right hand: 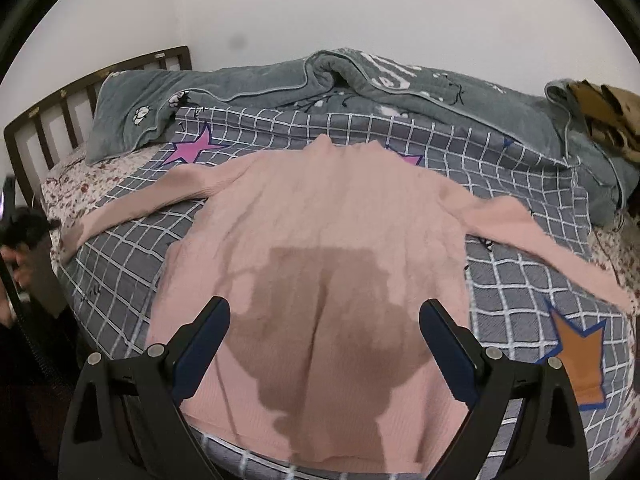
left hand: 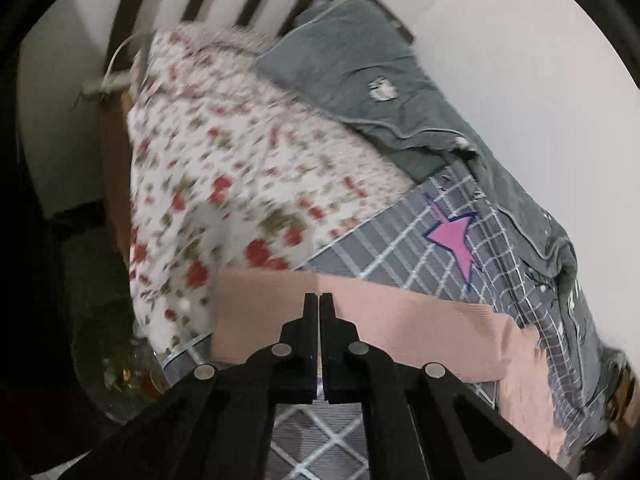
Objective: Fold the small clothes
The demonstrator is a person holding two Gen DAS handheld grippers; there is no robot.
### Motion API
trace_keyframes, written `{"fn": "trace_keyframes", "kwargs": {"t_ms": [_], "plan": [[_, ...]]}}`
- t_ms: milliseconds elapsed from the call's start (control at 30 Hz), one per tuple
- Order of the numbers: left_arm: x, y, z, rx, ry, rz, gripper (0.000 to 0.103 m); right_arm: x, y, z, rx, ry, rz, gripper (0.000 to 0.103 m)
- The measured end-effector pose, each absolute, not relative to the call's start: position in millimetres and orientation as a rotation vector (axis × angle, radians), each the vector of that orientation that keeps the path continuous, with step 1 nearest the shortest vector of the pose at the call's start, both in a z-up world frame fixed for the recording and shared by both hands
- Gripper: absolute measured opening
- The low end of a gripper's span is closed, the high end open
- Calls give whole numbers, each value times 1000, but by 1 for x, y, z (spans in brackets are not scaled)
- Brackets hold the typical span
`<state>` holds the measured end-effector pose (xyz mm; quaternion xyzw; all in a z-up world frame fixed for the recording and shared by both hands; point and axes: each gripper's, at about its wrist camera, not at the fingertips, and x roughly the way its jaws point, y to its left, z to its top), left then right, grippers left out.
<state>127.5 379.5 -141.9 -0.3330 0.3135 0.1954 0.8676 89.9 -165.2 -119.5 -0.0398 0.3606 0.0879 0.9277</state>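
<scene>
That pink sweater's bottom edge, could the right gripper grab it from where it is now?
Probably yes. The right gripper hangs open above the pink sweater, whose hem lies flat on the checked bedsheet just below, with nothing lying in between.

Pink sweater (right hand: 320,216) on a grey, white-checked sheet (right hand: 128,272)

Floral red-and-white bedspread (left hand: 224,168); grey-green quilt (right hand: 400,88); magenta star (left hand: 454,236); orange star (right hand: 580,360).

We find no legible text. White lettering on the grey quilt (right hand: 400,76) is folded and distorted; we cannot make out any of its characters.
</scene>
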Motion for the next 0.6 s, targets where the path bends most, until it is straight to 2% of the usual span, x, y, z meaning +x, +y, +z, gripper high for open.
{"fn": "trace_keyframes", "kwargs": {"t_ms": [133,200,300,333,367,600], "plan": [[128,370,-138,-690,651,455,3,89,-179,-120,-72,735,193,94],[125,371,-148,-701,674,480,8,89,-187,-124,-70,738,196,94],[115,372,-164,-720,678,509,38,91,-193,-131,-69,760,182,94],[111,375,-172,-750,672,494,61,91,-195,-134,-64,769,179,94],[109,376,-177,-770,667,473,70,92,-196,-136,-61,775,176,94],[102,388,-206,-984,625,314,69,91,-188,-152,-67,812,154,94]]}}
